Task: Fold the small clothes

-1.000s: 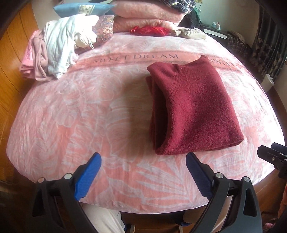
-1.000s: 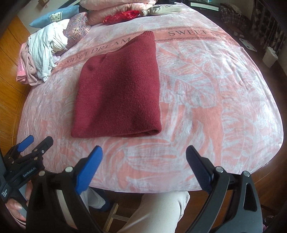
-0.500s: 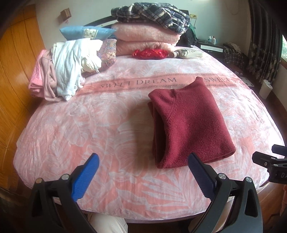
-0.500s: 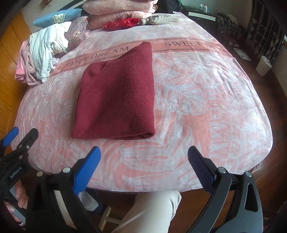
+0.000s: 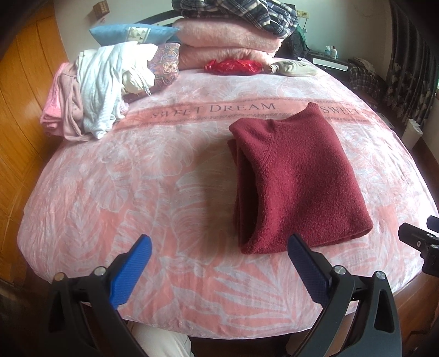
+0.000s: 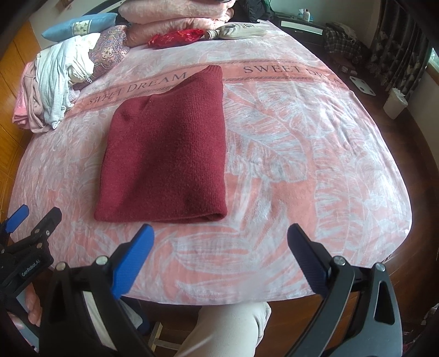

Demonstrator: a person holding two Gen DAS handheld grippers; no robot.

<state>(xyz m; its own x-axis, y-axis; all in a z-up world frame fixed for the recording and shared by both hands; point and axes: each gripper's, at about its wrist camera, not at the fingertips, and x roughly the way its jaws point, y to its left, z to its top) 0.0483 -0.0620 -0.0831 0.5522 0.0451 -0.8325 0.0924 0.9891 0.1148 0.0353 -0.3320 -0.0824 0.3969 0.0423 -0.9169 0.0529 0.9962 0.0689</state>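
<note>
Left wrist view: compared with a second ago the camera has pulled back and tilted up, so the headboard end of the bed (image 5: 82, 192) now shows more fully, including the plaid garment (image 5: 236, 11) on top of the stack; the folded maroon sweater (image 5: 296, 175) has not shifted on the bedspread. The sweater lies flat, folded into one compact rectangle, right of centre and near the foot edge, just below the "SWEET DREAM" band. Left gripper (image 5: 216, 247): jaws spread wide, nothing between them, held off the near edge of the bed, apart from the sweater. Right gripper (image 6: 219, 239): jaws likewise wide apart and empty, just short of the sweater's near folded edge (image 6: 164, 153); in the right wrist view it too sits further back than one second ago. Count: one maroon sweater; two grippers; one loose heap of white and pink clothes (image 5: 87, 90) at the far left of the bed; two folded pink blankets (image 5: 227, 41) stacked at the head; one blue pillow (image 5: 129, 33); one patterned cushion (image 5: 164, 66); one red cloth item (image 5: 233, 66); one beige item (image 5: 293, 68) beside it; one white bin (image 6: 395, 101) on the floor to the right.
</note>
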